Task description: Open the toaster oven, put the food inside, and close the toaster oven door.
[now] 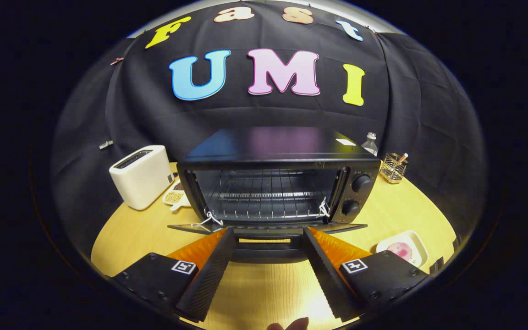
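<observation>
my gripper (268,238) ends in two long wedge-shaped jaws that stand apart, each faced on its inner side with a finely ribbed, sawtooth pad. behind each jaw sits a blocky matte housing with rounded corners and small round screws sunk near its edges. each housing carries a small square white tag printed with a black-and-white coded pattern.

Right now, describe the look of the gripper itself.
The gripper has two long wedge-shaped fingers with ridged, finely textured inner faces. Each finger joins a black block body fastened with small screws, and each block carries a square black-and-white marker tag. No cables are visible.
</observation>
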